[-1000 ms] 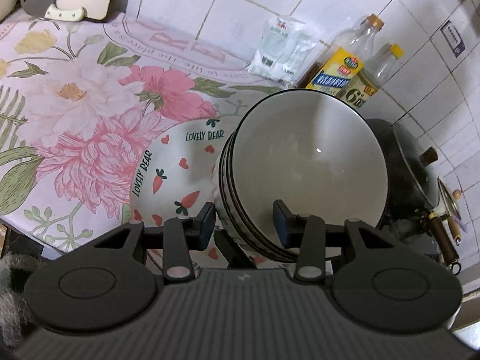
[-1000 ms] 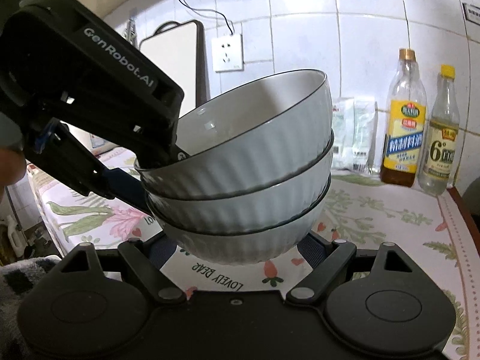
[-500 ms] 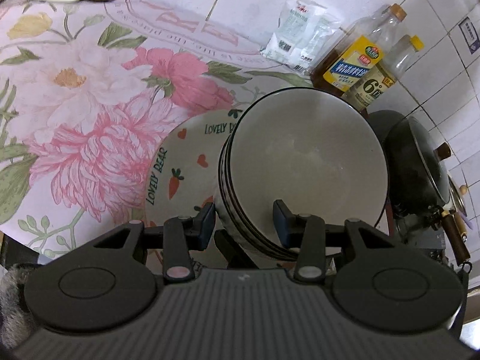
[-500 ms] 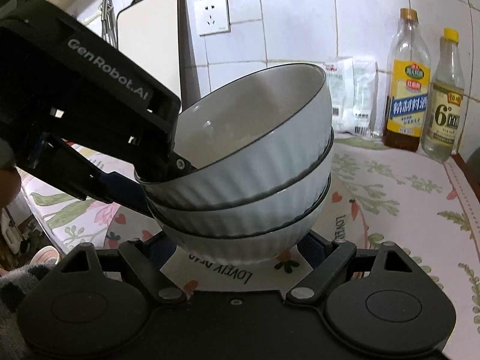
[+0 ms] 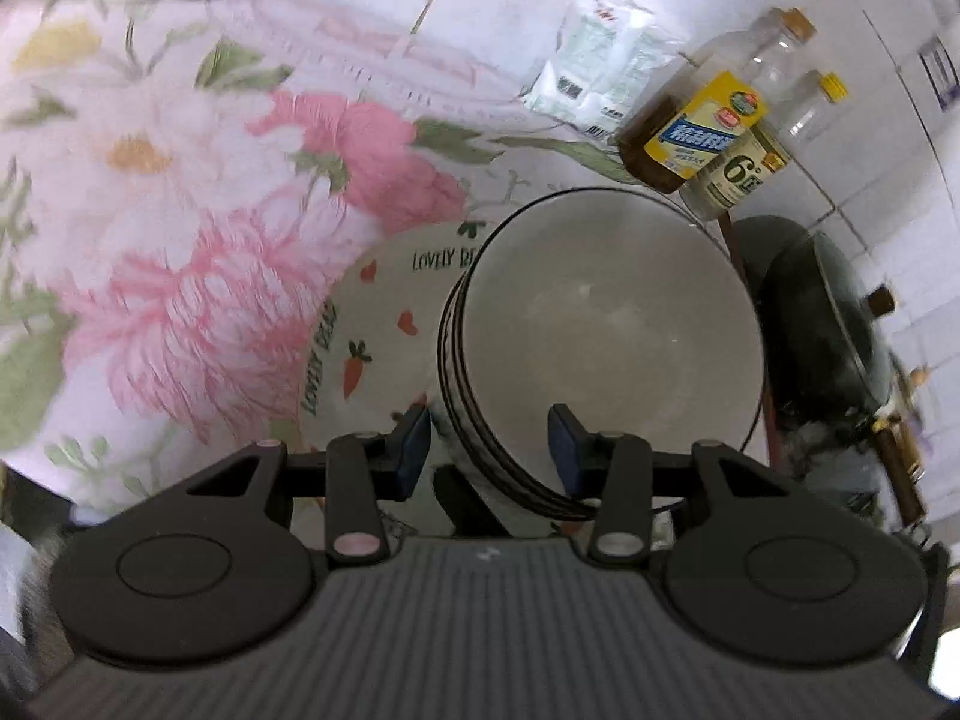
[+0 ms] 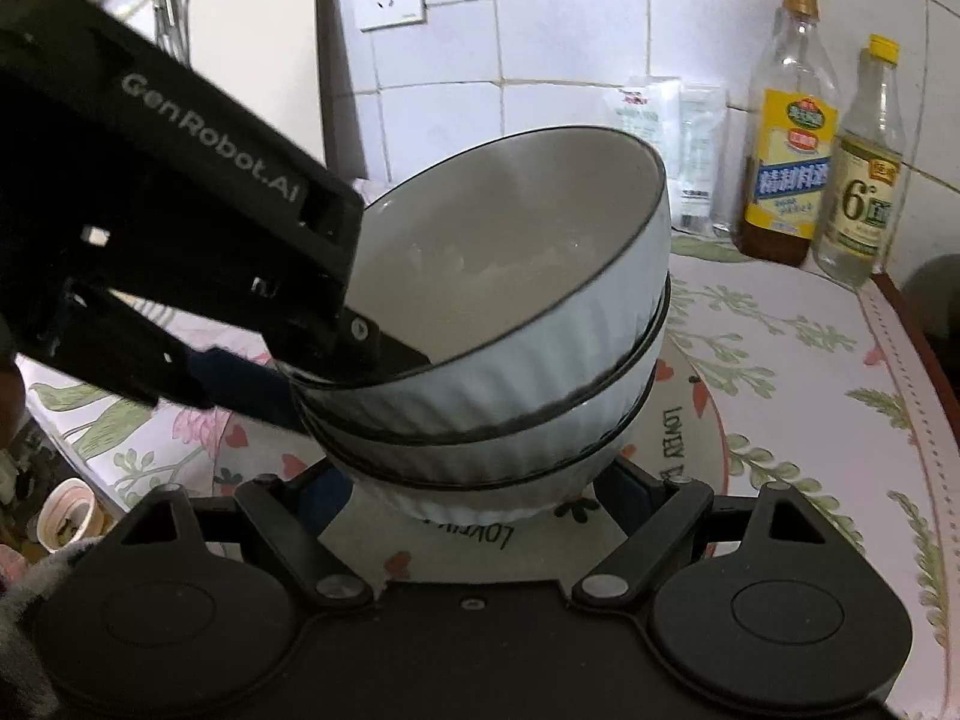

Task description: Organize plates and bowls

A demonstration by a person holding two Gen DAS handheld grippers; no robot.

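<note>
A stack of three white ribbed bowls with dark rims hangs tilted just above a white plate printed with carrots and "LOVELY BEAR". My left gripper is shut on the stack's near rim, one finger inside the top bowl, one outside; it also shows in the right wrist view. My right gripper is shut on the bottom bowl, fingers on either side of its base. The plate lies on the flowered cloth.
Two bottles and white packets stand by the tiled wall. A dark wok sits right of the bowls. A cutting board leans at the back left. A paper cup is off the counter's left edge.
The bowl stack has moved lower and further over the carrot plate, held by both grippers. Both grips are unchanged.
</note>
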